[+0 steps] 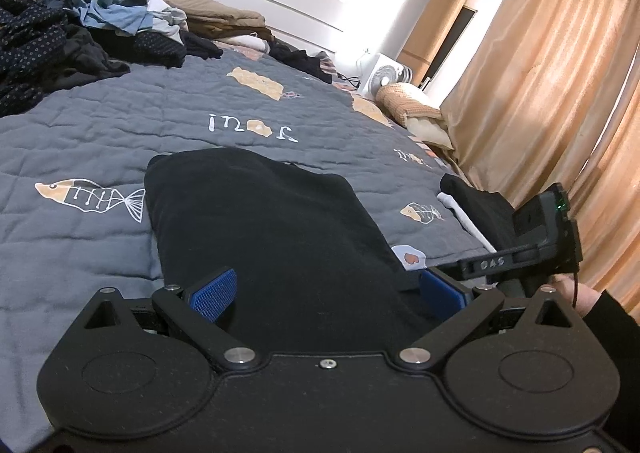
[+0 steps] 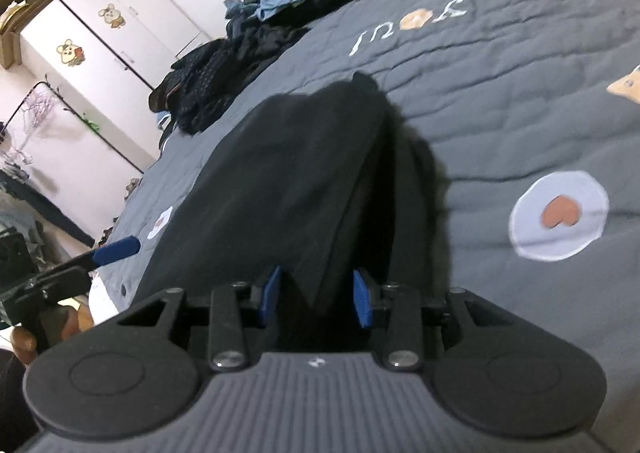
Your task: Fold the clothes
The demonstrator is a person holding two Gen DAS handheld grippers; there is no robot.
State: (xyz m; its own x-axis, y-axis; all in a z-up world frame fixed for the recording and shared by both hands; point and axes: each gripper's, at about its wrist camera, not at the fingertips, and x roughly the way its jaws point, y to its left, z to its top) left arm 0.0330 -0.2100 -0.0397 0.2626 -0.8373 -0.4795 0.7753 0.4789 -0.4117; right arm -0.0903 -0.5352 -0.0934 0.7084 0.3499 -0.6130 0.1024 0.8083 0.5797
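Left gripper (image 1: 326,291) spread wide over the folded black garment (image 1: 256,221) mid-frame on the grey quilted bed (image 1: 100,125), right gripper (image 2: 316,293) clamped on its edge — one-sided pull could unravel the fold.

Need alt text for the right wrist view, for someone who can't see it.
The right gripper has its blue pads either side of a folded black garment lying on a grey quilted bedspread. A pile of unfolded clothes sits at the bed's far end.
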